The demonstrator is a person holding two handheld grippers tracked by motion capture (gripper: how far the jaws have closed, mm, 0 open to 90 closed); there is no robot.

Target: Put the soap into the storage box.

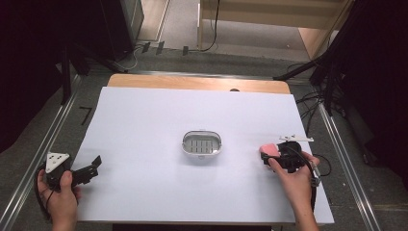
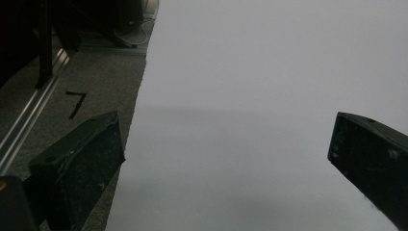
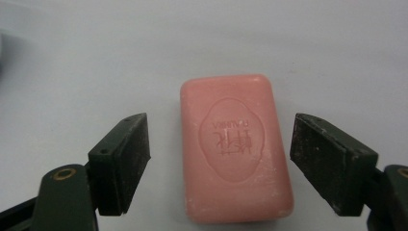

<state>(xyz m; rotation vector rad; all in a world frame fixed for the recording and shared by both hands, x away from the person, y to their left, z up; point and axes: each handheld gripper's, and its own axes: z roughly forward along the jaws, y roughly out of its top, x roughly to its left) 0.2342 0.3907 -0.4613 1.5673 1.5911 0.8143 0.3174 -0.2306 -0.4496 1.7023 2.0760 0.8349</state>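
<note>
A pink bar of soap (image 3: 235,147) with a stamped oval mark lies flat on the white table sheet. My right gripper (image 3: 221,163) straddles it, jaws apart, with a gap on each side between pad and soap. From above, the soap (image 1: 269,149) peeks out at the gripper's (image 1: 272,156) left end, right of centre. A white oval soap dish (image 1: 202,143) with a slotted grey insert sits in the middle of the sheet. My left gripper (image 1: 94,166) rests at the sheet's left edge, jaws wide and holding nothing; its own view shows bare sheet between the jaws (image 2: 226,159).
The white sheet (image 1: 159,115) covers a wooden table whose far edge (image 1: 197,83) shows. Metal rails run along both sides. A black "7" mark (image 2: 76,103) is on the grey floor at the left. Cables and dark stands lie beyond the right side.
</note>
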